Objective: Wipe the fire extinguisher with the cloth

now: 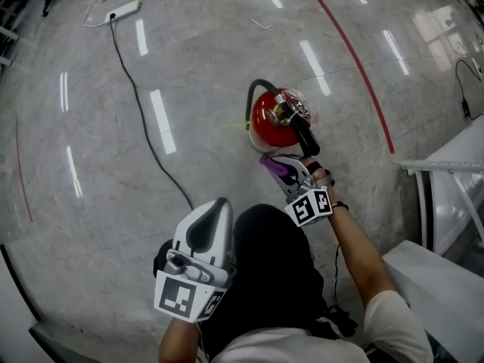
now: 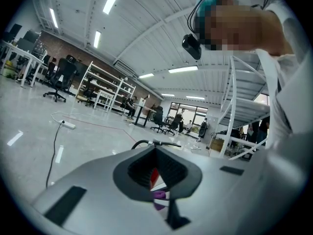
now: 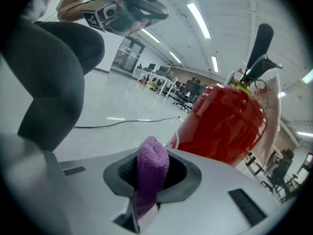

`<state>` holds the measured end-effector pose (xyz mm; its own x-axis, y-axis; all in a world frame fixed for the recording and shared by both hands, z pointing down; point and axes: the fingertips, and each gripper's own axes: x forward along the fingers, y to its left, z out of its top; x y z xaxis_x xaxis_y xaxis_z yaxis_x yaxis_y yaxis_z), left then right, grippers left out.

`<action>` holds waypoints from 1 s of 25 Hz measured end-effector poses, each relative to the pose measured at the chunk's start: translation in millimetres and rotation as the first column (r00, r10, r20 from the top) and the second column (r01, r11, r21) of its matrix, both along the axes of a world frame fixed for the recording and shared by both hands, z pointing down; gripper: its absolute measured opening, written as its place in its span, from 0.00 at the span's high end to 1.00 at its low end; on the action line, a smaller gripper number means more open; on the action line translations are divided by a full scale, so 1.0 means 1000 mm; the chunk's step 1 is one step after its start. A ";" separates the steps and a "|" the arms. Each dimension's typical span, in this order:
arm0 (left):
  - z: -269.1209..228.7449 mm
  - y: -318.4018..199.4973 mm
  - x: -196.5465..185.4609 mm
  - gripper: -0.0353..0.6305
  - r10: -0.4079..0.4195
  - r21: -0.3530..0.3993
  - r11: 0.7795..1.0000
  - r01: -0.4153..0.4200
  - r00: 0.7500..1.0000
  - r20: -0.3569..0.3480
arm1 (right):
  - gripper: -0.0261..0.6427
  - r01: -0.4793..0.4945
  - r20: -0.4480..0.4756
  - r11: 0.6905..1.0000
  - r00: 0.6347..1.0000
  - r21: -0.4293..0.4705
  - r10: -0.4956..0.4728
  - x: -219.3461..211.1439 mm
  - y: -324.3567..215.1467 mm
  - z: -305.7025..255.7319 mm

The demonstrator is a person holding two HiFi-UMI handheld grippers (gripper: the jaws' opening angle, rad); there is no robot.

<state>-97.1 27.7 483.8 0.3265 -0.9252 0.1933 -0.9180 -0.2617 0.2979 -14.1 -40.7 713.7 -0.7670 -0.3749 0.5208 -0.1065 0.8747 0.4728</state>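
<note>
A red fire extinguisher [image 1: 271,123] with a black handle and hose stands on the grey floor; in the right gripper view the fire extinguisher [image 3: 230,121] fills the right side, close ahead. My right gripper [image 1: 281,169] is shut on a purple cloth [image 1: 272,164] just beside the cylinder's near side. The cloth [image 3: 152,168] bulges up out of the jaws, a short way from the red wall. My left gripper [image 1: 221,203] is held back over the person's knee, jaws together with nothing between them; a sliver of the extinguisher [image 2: 154,176] shows past my left gripper [image 2: 159,182].
A black cable [image 1: 144,119] runs across the floor from a power strip [image 1: 121,10] at the far left. A red floor line [image 1: 355,66] curves behind the extinguisher. A white metal frame [image 1: 446,165] and a white box [image 1: 439,278] stand at the right. The person's dark-clad knee [image 1: 265,271] is below.
</note>
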 end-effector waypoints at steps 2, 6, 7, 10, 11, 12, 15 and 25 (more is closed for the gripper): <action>0.002 0.000 0.000 0.94 0.000 -0.003 1.000 0.000 1.000 -0.003 | 0.86 0.000 -0.015 1.000 1.000 -0.019 0.000 0.000 -0.001 0.012; 0.003 0.001 0.002 0.94 0.003 -0.008 1.000 -0.003 1.000 -0.008 | 0.86 -0.002 -0.037 0.998 0.999 -0.064 0.000 -0.001 -0.002 0.036; 0.003 0.001 0.002 0.94 0.004 -0.009 1.000 -0.004 1.000 -0.010 | 0.86 -0.004 -0.044 0.997 0.999 -0.074 0.000 0.000 -0.002 0.043; 0.002 0.004 0.001 0.94 0.007 -0.008 1.000 -0.008 1.000 -0.011 | 0.86 -0.011 -0.072 0.995 0.997 -0.103 0.004 -0.001 -0.002 0.065; 0.002 0.004 0.000 0.94 0.008 -0.006 1.000 -0.008 1.000 -0.010 | 0.86 -0.011 -0.084 0.993 0.996 -0.113 0.002 -0.001 -0.001 0.072; 0.001 0.004 -0.001 0.94 0.007 -0.004 1.000 -0.007 1.000 -0.007 | 0.86 -0.010 -0.099 0.992 0.995 -0.125 -0.003 -0.001 0.000 0.081; 0.003 0.005 -0.004 0.94 0.001 -0.005 1.000 -0.001 1.000 -0.006 | 0.86 -0.008 -0.139 0.986 0.990 -0.167 -0.016 0.000 0.007 0.105; 0.007 0.005 -0.019 0.94 -0.028 -0.011 1.000 0.028 0.999 -0.026 | 0.86 -0.110 -0.171 0.957 0.983 -0.267 0.065 0.005 0.017 0.122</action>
<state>-116.3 32.9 490.4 0.3058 -0.9319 0.1949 -0.9169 -0.2330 0.3241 -8.7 -23.6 836.1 -0.6367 -0.2625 0.7250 -0.1318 0.9635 0.2331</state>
